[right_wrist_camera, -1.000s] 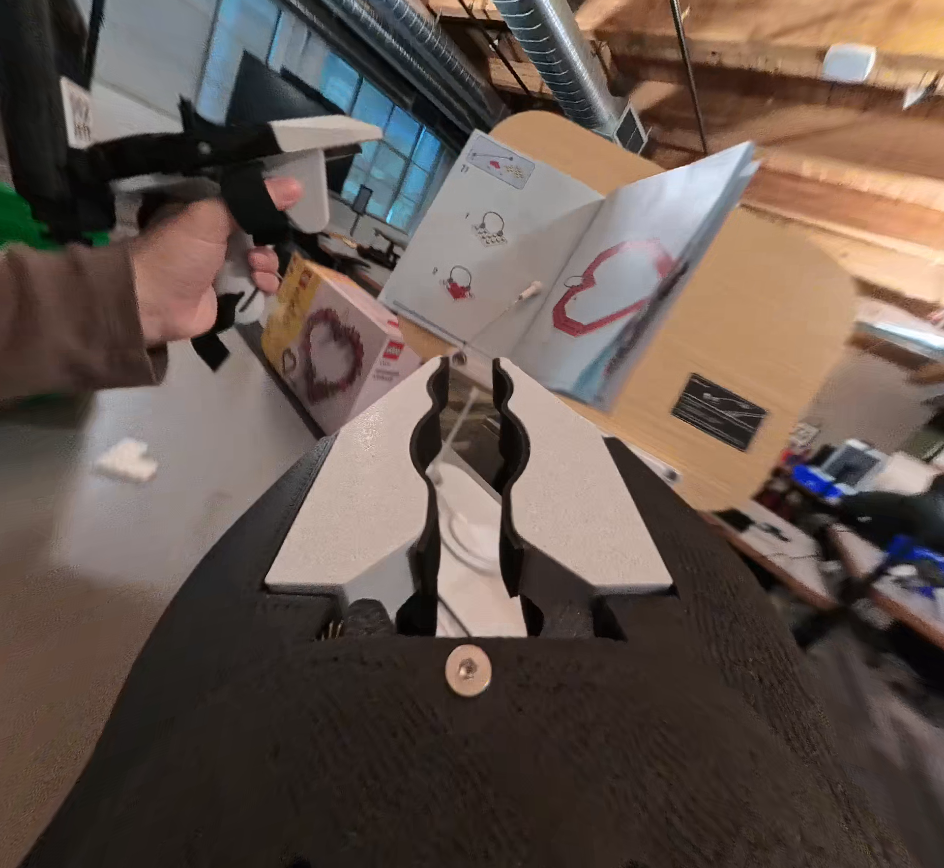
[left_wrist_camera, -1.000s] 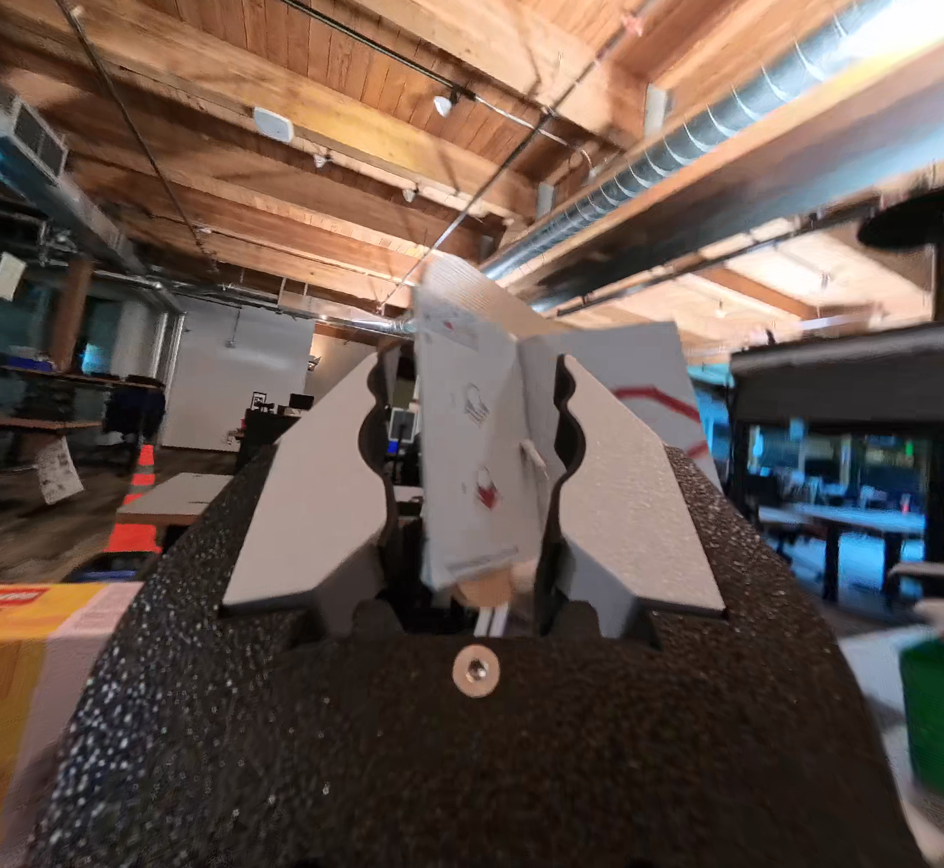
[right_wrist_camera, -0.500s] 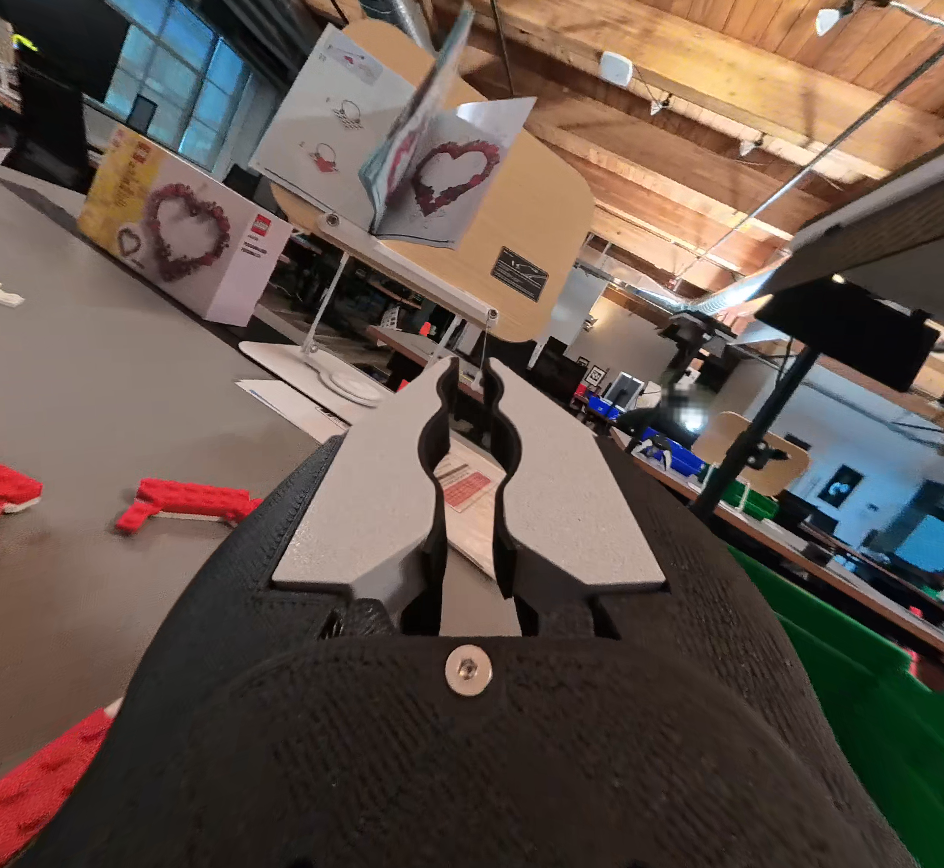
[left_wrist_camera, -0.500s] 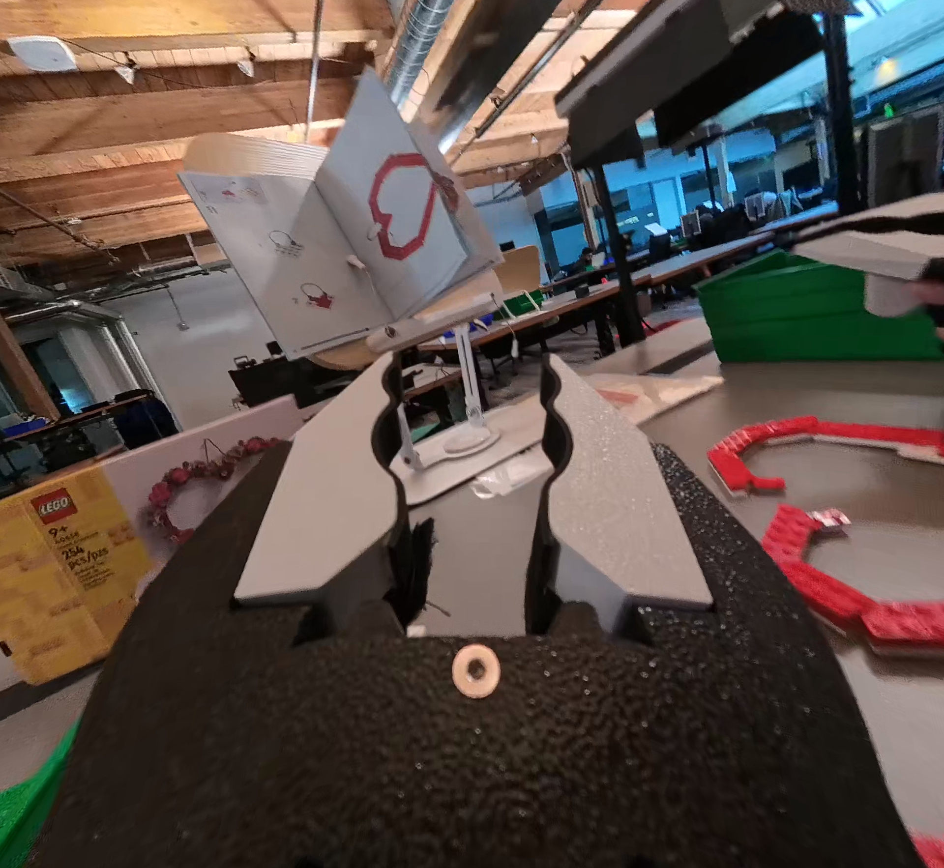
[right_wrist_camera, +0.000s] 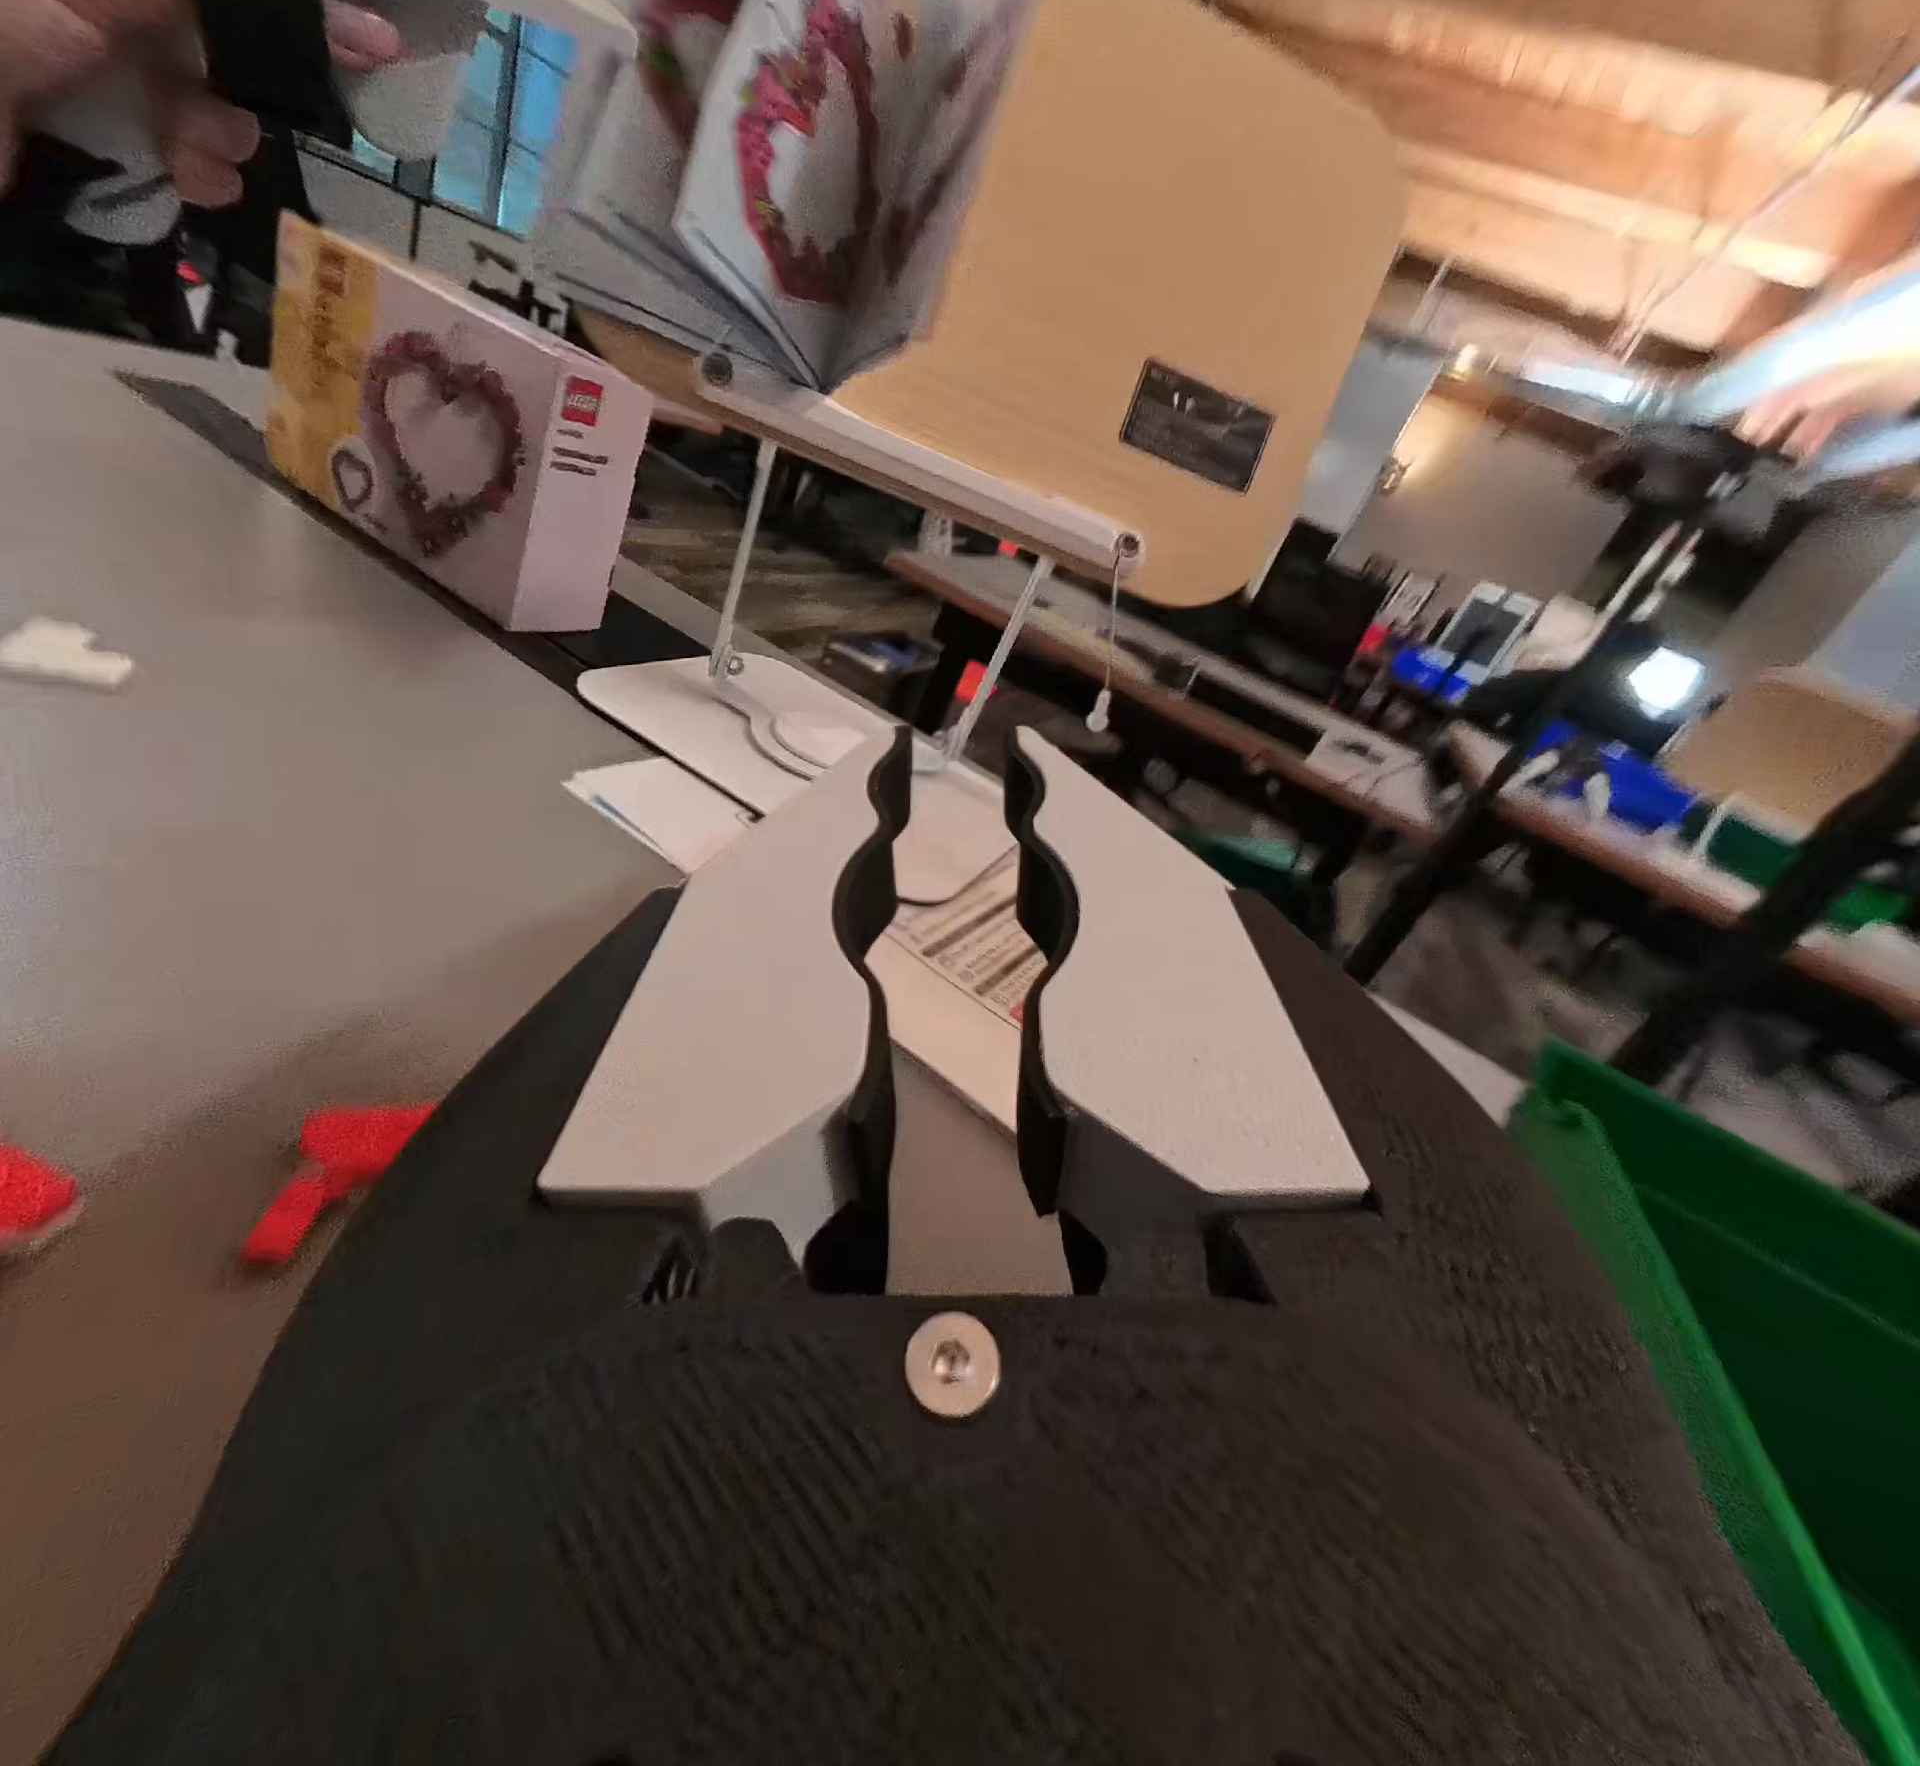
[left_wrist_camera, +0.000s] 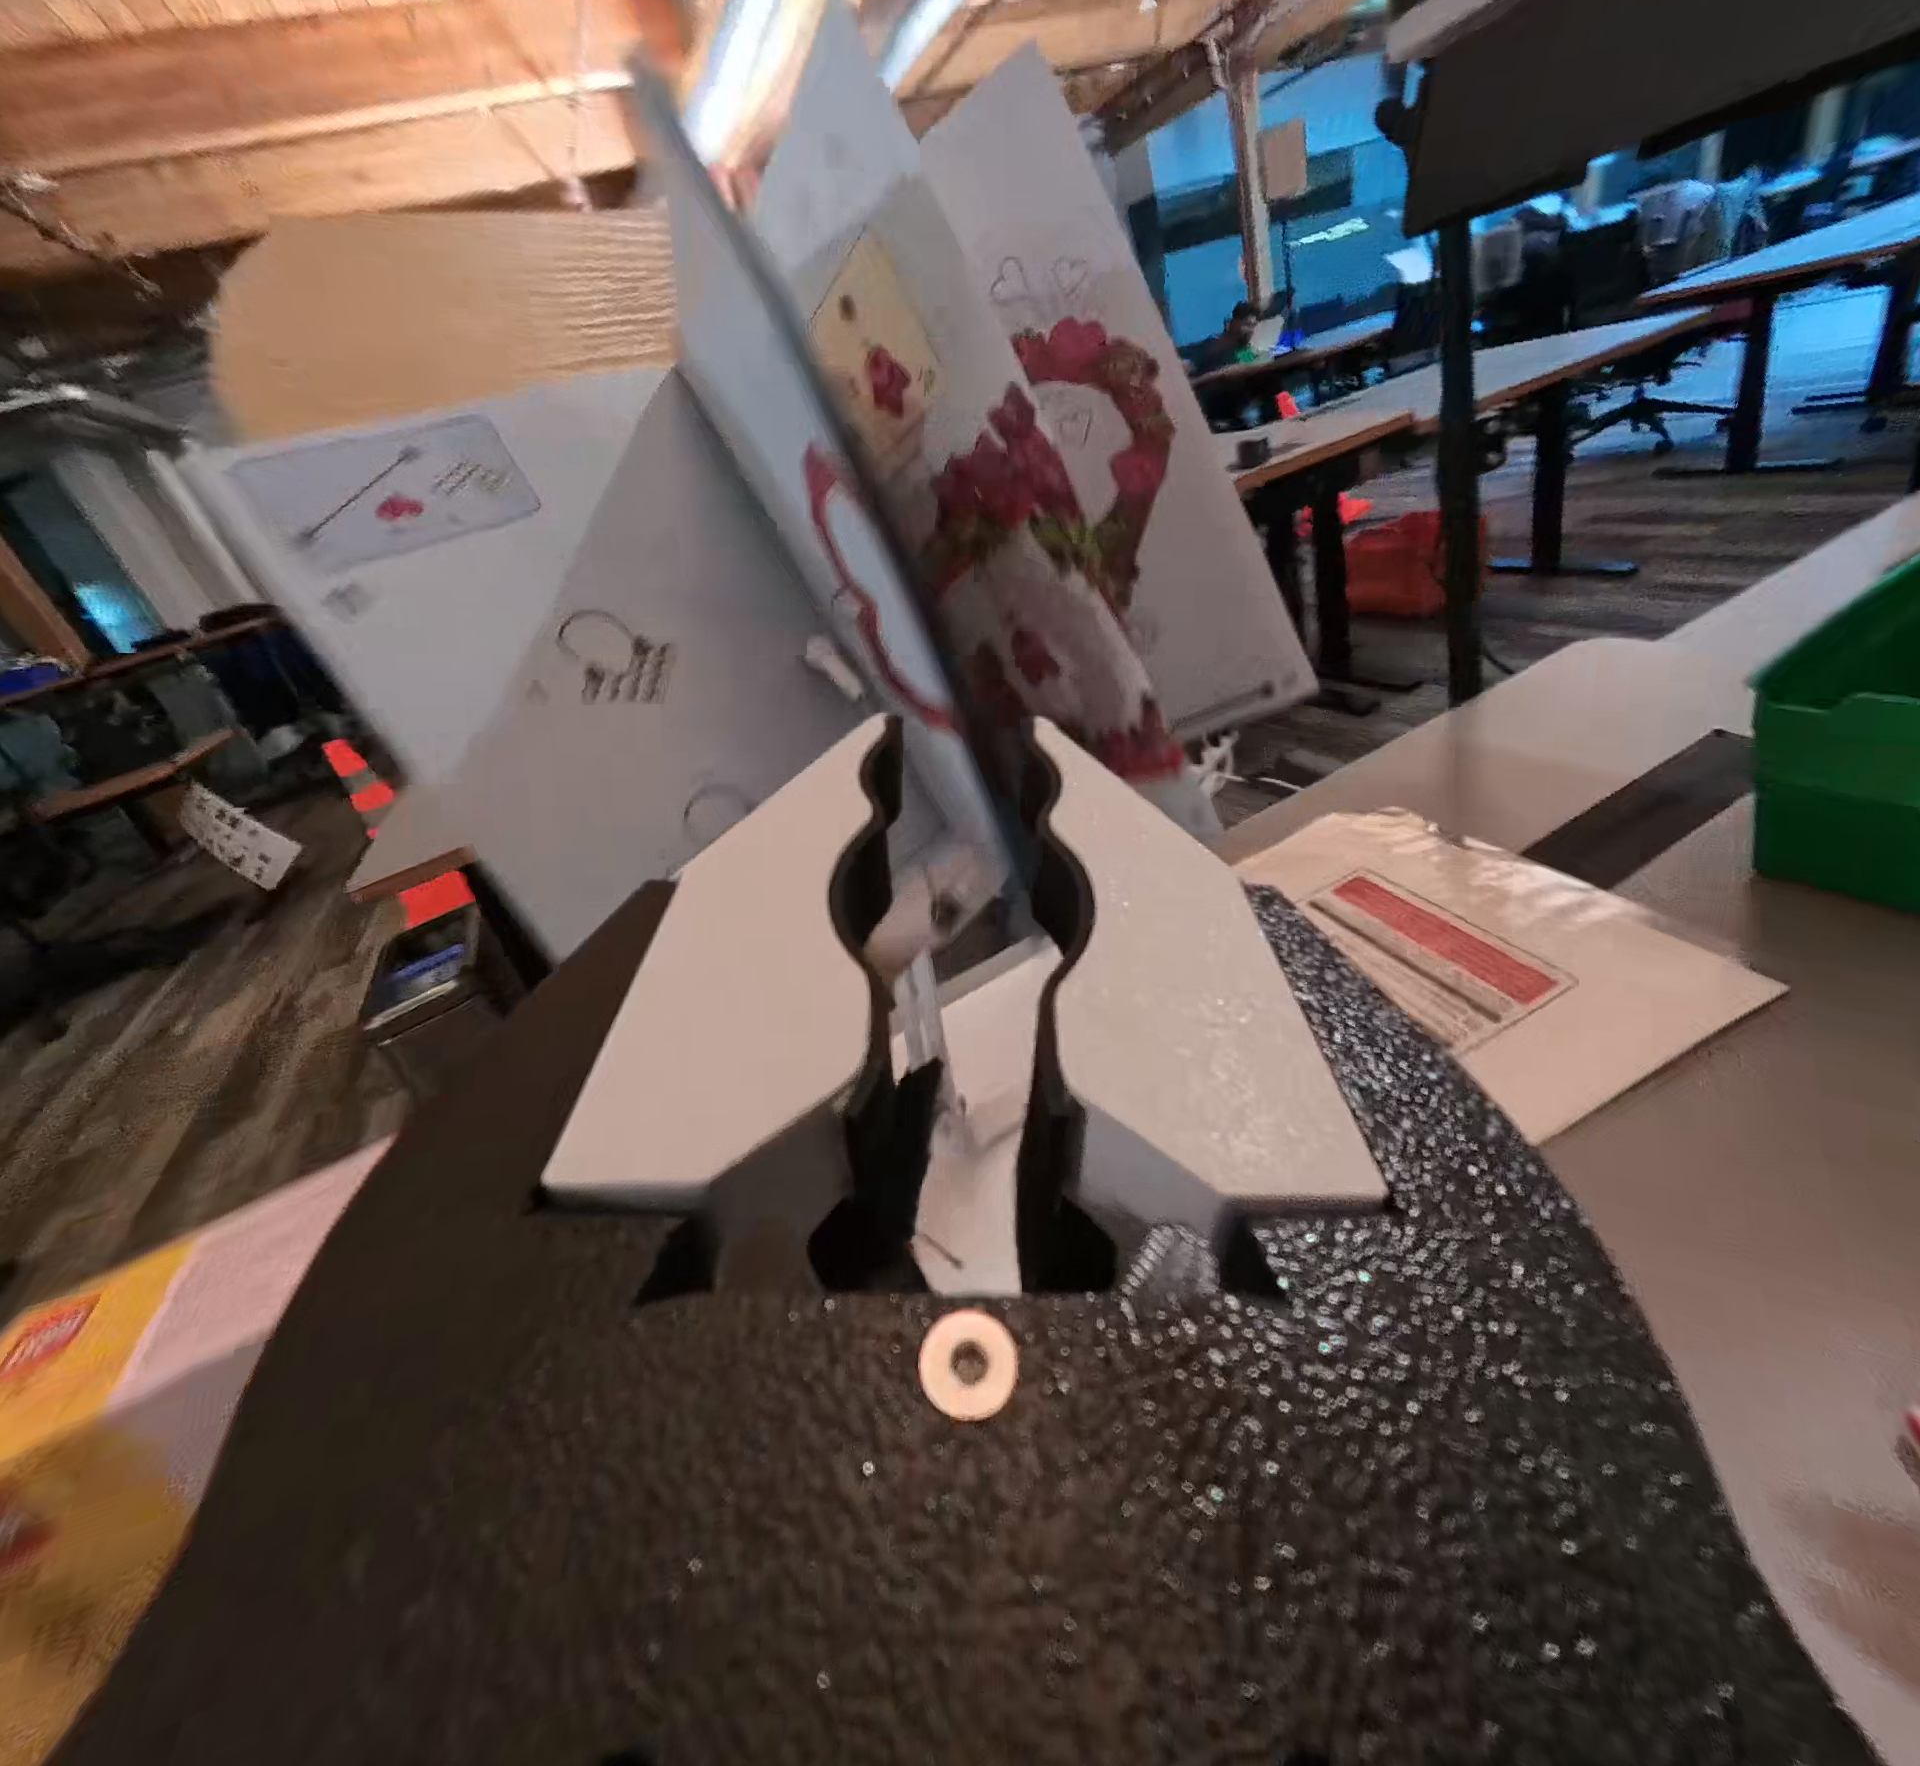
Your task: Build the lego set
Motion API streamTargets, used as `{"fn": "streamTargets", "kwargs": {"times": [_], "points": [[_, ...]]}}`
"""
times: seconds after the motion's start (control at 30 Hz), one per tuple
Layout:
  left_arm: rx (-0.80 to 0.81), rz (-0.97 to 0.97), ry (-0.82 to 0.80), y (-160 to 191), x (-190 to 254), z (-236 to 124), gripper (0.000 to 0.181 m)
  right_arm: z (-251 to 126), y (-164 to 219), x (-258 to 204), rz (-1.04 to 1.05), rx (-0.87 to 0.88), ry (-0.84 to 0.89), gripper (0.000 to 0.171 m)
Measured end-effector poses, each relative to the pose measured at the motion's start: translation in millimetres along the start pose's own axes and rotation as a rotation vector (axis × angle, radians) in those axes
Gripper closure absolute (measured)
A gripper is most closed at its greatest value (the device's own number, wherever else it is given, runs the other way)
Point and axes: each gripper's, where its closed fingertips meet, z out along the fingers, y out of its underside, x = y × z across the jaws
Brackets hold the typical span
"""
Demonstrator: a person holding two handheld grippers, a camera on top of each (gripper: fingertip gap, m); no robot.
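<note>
Paper booklet [left_wrist_camera: 914, 490] pages now fanned.

Each gripper, left [left_wrist_camera: 961, 781] and right [right_wrist_camera: 958, 760], was built with a speckled black body, two pale grey fingers [left_wrist_camera: 748, 1010] with wavy black inner edges, and one silver screw [right_wrist_camera: 951, 1365].

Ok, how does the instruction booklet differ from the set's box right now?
The booklet sits raised on a white stand; the box rests directly on the table. The booklet is open, its thin pages fanned apart and blurred; the box is closed and looks rigid. The booklet's pages are pale; the box has a yellow end section. Both show a picture of a dark red heart wreath.
</note>
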Motion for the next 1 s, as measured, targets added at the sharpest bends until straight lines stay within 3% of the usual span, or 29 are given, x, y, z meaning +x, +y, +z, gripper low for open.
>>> {"fn": "streamTargets", "kwargs": {"times": [0.27, 0.4, 0.73, 1.0], "points": [[-0.084, 0.181, 0.172, -9.4, 20.3, 80.8, 0.171, 123.6, 11.0, 22.1, 0.646, -0.155, -0.148, 0.153], [-0.084, 0.225, 0.256, -7.8, 34.6, 105.5, 0.167, 164.3, 8.9, 35.6, 1.021, -0.081, -0.198, 0.150], [-0.264, 0.057, 0.517, 13.4, 61.0, 161.1, 0.144, 207.0, 36.4, 62.6, 1.661, 0.116, -0.138, 0.134], [-0.343, 0.110, 0.466, 14.6, 66.8, 165.6, 0.144, 221.7, 40.1, 65.7, 1.873, 0.241, -0.153, 0.129]]}}
